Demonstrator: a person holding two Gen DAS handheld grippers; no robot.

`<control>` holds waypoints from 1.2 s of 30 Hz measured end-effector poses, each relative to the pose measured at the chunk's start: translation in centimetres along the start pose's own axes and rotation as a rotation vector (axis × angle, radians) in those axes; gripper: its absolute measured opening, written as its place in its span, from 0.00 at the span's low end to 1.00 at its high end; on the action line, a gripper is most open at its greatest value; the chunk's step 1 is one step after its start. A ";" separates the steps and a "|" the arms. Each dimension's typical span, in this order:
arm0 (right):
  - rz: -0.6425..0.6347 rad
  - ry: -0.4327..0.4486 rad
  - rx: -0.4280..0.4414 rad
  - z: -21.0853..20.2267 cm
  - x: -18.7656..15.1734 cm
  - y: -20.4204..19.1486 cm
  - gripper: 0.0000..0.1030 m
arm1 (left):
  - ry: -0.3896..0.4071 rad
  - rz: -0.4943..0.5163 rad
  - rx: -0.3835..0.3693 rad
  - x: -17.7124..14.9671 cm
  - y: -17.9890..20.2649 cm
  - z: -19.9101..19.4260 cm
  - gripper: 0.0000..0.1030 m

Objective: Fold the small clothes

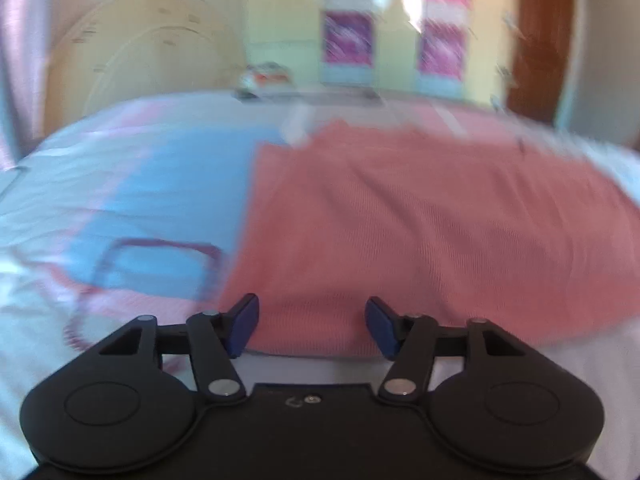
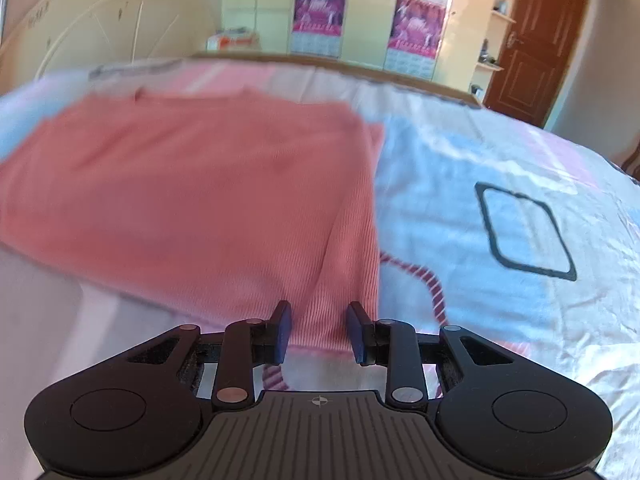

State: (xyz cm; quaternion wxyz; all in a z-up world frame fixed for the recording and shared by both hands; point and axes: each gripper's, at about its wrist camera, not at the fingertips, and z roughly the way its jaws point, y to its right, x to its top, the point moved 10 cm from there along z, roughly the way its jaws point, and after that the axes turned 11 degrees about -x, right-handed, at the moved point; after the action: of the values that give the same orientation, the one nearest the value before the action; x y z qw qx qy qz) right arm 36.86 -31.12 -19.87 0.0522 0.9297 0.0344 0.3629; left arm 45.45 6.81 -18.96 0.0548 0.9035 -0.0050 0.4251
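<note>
A salmon-pink ribbed garment (image 1: pixel 420 232) lies spread flat on the bed; it also shows in the right wrist view (image 2: pixel 192 200). My left gripper (image 1: pixel 312 326) is open, its blue pads either side of the garment's near left edge, holding nothing. My right gripper (image 2: pixel 319 330) is open, its blue pads either side of the garment's near right corner, with cloth in the gap but not pinched. Both views are blurred by motion.
The bed sheet (image 2: pixel 500 208) is white, blue and pink with a dark diamond outline print (image 2: pixel 524 232). A curved headboard (image 2: pixel 100 20) stands at the far left. Wardrobe doors with pink posters (image 2: pixel 320 12) and a brown door (image 2: pixel 536 40) stand behind the bed.
</note>
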 end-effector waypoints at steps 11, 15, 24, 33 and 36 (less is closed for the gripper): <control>0.127 0.118 0.237 -1.8 6.5 -6.0 0.04 | 0.076 -0.713 -0.245 -3.0 -3.9 0.5 0.50; 0.105 0.096 0.310 0.0 8.6 -10.7 0.01 | 0.138 -0.790 -0.270 -1.7 -5.2 2.9 0.48; 0.036 0.092 0.399 2.3 11.2 -17.8 0.01 | 0.267 -0.818 -0.306 -0.5 -5.5 2.0 0.08; -0.018 0.003 0.382 6.2 9.2 -20.4 0.00 | 0.208 -0.921 -0.275 -2.4 -7.4 4.1 0.14; -0.013 0.018 0.376 6.1 8.9 -20.1 0.00 | 0.235 -0.845 -0.284 -0.3 -6.0 3.1 0.09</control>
State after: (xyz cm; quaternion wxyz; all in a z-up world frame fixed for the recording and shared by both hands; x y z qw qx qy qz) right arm 47.03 -10.72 -20.85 -0.1205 0.9195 0.1083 0.3582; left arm 48.00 12.49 -21.72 0.3468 0.7556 0.3117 0.4601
